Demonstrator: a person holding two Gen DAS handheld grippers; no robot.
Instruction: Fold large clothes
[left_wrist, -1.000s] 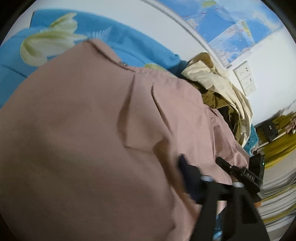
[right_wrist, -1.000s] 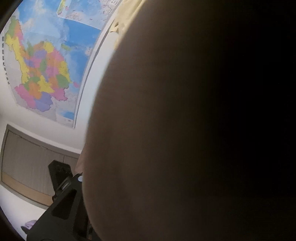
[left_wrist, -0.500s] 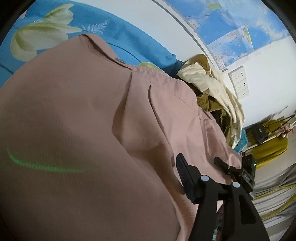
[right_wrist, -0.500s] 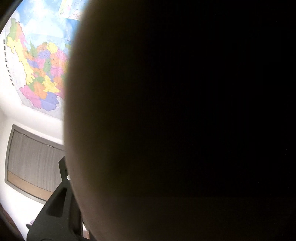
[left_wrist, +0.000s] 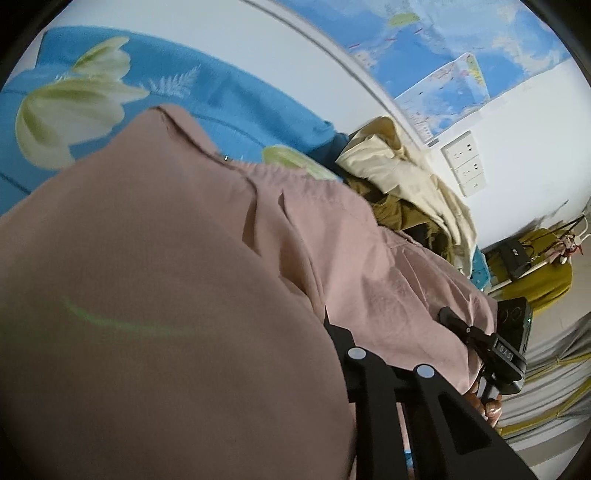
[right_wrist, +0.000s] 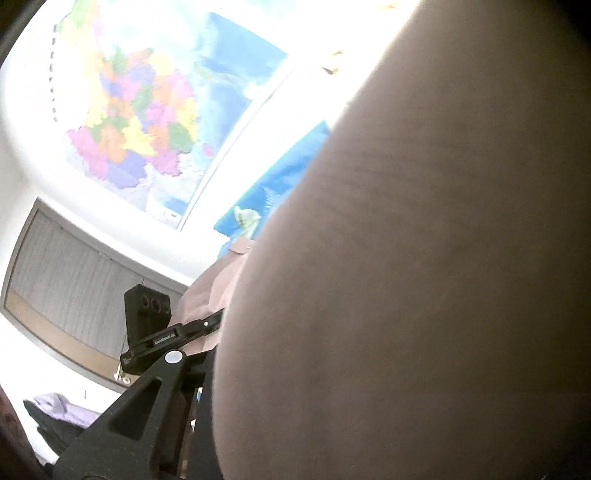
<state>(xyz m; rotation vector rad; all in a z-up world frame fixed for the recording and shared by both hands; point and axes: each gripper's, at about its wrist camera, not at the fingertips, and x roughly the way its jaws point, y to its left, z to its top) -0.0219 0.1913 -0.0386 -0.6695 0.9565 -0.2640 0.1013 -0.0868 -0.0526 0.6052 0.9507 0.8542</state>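
Over blue floral bedsheet (left_wrist: 229, 96): pink garment (left_wrist: 155, 280) draped, covering both lenses. Left gripper (left_wrist: 334, 334) jaws just closed, clamped on pink cloth; right gripper (right_wrist: 216, 354) jaws likewise, cloth between them.

The pink garment (left_wrist: 155, 295) is covering most of the left wrist view, hiding the left gripper (left_wrist: 334, 332) fingertips and whatever is lying beneath. In the right wrist view the same cloth (right_wrist: 424, 277) is draping against the lens, blurred and dark, concealing the right gripper (right_wrist: 212, 369) fingers. The pile of clothes (left_wrist: 406, 192) is lying partly behind the garment. The wall map (right_wrist: 140, 122) is appearing overexposed, its text unreadable.
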